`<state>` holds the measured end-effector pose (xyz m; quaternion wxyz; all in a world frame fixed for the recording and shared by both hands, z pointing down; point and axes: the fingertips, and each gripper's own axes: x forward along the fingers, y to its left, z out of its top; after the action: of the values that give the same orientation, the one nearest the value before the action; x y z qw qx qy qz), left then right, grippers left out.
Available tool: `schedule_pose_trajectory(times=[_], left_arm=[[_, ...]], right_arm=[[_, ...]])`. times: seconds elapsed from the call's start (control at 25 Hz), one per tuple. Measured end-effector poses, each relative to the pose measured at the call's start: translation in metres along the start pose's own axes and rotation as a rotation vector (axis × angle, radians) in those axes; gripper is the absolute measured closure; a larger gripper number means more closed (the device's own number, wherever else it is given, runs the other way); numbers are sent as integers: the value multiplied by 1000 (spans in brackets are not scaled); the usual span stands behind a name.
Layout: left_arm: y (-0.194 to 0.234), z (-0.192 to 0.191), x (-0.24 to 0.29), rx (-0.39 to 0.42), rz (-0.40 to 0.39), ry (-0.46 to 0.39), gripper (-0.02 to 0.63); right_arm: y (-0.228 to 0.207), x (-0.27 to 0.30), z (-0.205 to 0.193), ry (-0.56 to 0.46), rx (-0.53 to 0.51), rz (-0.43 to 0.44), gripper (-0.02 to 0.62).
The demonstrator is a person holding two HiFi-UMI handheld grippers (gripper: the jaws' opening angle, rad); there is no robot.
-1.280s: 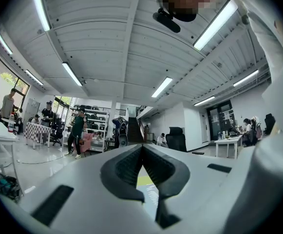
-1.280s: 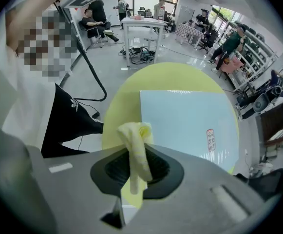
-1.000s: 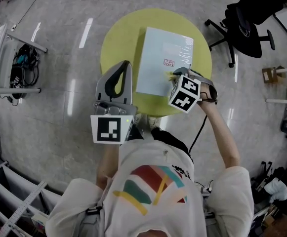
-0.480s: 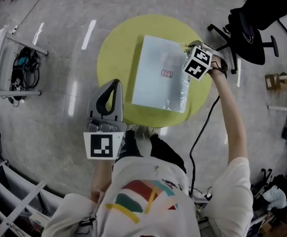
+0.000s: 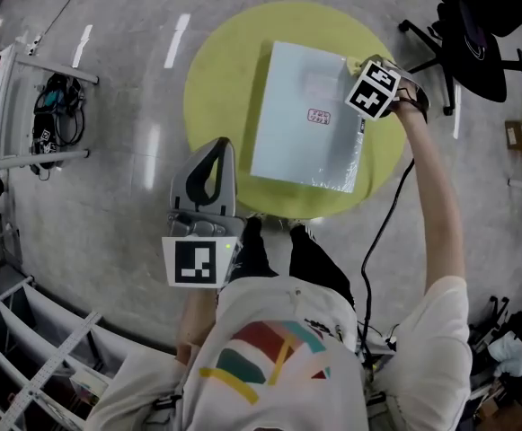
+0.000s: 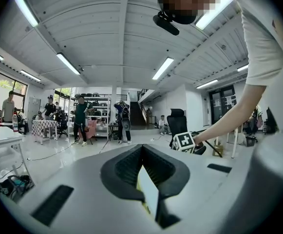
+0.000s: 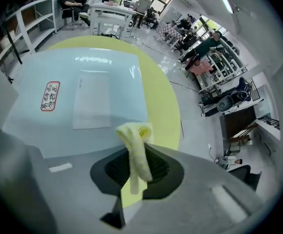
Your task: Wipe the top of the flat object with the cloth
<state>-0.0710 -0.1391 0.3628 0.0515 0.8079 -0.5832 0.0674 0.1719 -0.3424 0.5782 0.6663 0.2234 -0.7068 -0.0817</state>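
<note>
A flat pale-blue pack [image 5: 307, 115] with a small red label lies on the round yellow table [image 5: 216, 70]. At its far right corner is my right gripper [image 5: 359, 65], shut on a folded yellow cloth [image 5: 354, 62]. In the right gripper view the cloth [image 7: 135, 147] hangs out of the jaws just above the pack's [image 7: 78, 99] edge; I cannot tell if it touches. My left gripper [image 5: 216, 147] hovers at the table's near left rim, off the pack, jaws together and holding nothing. The left gripper view looks level across the room and shows the right gripper's marker cube [image 6: 184, 141].
A black office chair [image 5: 476, 34] stands right of the table. Cables [image 5: 54, 110] lie by a white table frame at the left, and a shelf frame [image 5: 27, 348] is at the lower left. Several people [image 6: 80, 118] stand far off in the room.
My right gripper has carried the cloth from the pack's near right corner along its right side to the far right corner. The left gripper has stayed by the table's near left rim.
</note>
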Motion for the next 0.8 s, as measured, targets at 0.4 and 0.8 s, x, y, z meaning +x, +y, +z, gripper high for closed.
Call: schedule_pose_trajectory(times=[0.4,0.8], left_arm=[[-12,14,7,-7,-36,-46,592],[-20,34,4,-7,-56,-110,592]], right_arm=[[36,-14,6,5,-34,125,569],[93,-38,2,-13,-68,187,569]])
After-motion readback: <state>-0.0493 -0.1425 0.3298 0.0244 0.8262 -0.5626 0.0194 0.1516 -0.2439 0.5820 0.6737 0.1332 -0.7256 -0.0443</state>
